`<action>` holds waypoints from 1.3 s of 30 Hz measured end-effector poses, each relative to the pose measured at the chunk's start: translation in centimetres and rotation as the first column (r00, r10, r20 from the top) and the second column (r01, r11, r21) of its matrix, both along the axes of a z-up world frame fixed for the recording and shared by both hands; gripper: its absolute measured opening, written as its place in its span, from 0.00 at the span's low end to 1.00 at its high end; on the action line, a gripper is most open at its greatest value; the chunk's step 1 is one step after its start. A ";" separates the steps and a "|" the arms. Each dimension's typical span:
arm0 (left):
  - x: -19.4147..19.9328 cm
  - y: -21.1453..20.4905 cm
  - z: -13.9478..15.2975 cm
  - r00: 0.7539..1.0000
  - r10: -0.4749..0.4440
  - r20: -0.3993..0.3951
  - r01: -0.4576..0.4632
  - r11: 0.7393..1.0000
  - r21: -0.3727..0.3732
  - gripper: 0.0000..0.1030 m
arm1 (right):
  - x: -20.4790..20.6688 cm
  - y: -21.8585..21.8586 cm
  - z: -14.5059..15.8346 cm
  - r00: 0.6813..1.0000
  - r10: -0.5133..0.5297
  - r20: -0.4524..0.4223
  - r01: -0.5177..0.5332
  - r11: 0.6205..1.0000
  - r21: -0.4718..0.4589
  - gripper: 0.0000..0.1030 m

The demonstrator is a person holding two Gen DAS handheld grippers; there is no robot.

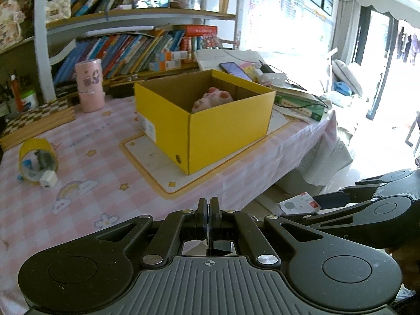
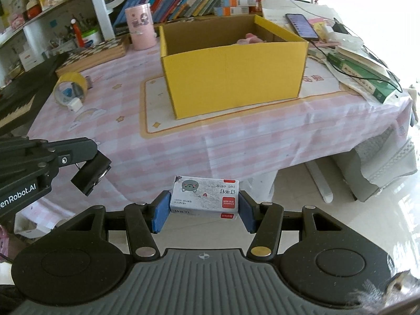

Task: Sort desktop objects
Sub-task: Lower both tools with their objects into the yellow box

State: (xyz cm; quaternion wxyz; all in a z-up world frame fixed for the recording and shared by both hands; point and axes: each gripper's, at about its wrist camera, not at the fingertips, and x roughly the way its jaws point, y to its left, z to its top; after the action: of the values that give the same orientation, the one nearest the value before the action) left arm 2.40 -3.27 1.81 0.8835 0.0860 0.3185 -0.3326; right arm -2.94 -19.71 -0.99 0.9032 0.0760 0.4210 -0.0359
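The right gripper (image 2: 204,211) is clamped on a small white cardboard box of staples with a grey cat face and red label corners (image 2: 204,198), its blue pads (image 2: 160,211) pressing the two short ends. The box is held in the air in front of the near edge of the tabletop covered in a pink-and-white checked cloth (image 2: 162,147), well short of the open yellow cardboard carton (image 2: 233,78) that stands on a cream mat further in.

The little box looks stiff and compact. If it is full of staples, it is probably dense for its size, so it should sit firmly between the pads without bending. Its printed card is smooth and may slip if the squeeze is loose. The present hold across the ends seems sound, since the flat faces give the pads square contact. It is not fragile, and a short drop into the carton should do it no harm.

The left gripper (image 1: 209,211) has its fingers pressed together with nothing between them, and it hovers over the near edge of the cloth. A pink plush toy (image 1: 211,99) already lies inside the carton.
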 end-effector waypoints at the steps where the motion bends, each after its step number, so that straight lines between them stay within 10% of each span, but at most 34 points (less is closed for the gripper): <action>1: 0.1 -0.3 0.0 1.000 -0.007 0.001 0.007 1.000 0.000 0.00 | 0.0 -0.2 0.0 1.000 -0.005 0.001 0.005 1.000 -0.001 0.51; 39: 6.7 -11.5 3.1 0.990 -0.102 0.102 0.113 0.988 -0.109 0.00 | 7.0 -11.2 2.4 0.995 -0.054 0.081 0.059 0.997 -0.051 0.51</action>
State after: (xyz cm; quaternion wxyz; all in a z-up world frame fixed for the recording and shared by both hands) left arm 9.11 -14.80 4.88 0.8819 0.0683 0.2512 -0.3930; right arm 4.03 -30.91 1.37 0.9196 0.0650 0.3811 -0.0696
